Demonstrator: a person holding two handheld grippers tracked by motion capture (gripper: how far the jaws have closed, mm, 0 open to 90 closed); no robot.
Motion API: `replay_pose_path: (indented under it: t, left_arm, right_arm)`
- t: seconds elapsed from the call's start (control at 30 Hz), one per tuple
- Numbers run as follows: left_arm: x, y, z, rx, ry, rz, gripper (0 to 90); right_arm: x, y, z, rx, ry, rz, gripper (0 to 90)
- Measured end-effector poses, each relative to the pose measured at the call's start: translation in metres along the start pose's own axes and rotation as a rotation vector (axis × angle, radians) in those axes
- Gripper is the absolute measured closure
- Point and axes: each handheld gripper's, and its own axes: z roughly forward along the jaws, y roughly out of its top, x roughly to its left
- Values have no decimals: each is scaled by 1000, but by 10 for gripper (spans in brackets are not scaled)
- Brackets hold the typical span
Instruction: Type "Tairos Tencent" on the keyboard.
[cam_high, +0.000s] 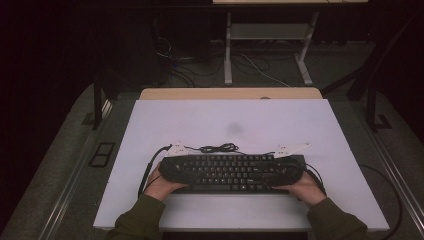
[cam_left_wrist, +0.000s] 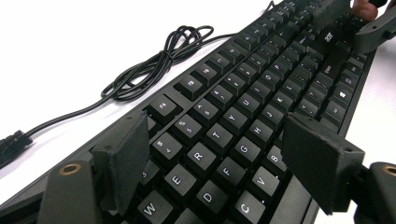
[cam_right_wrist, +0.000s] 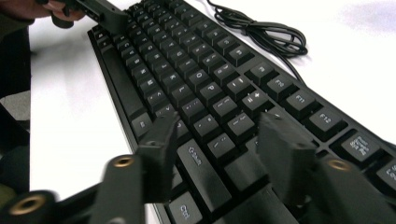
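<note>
A black keyboard (cam_high: 232, 172) lies flat near the front edge of the white tabletop (cam_high: 230, 125), a person's hands at either end of it. At its left end, the left gripper (cam_left_wrist: 219, 172) stands over the letter keys with jaws apart, the pads clear of the keys and pressing on nothing. At the right end, the right gripper (cam_right_wrist: 212, 154) hovers likewise above the enter and shift keys, its jaws parted and holding nothing, blurred in its own view. The matched stance at both ends suggests the keyboard is being set down or squared up rather than carried. Beyond the function row, the keyboard's cable (cam_high: 218, 148) rests in a loose coil on the tabletop, out of the grippers' way.
</note>
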Motion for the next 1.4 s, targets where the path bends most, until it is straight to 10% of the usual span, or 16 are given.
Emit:
replay_pose_path:
  t: [0.8,1.4]
  left_arm:
    - [4,-12,-13,-5,66,-44,315]
    - [9,-16,-20,-4,121,-66,750]
  right_arm:
    - [5,22,21,-25,27,-23,329]
    - [9,32,39,-10,63,-59,329]
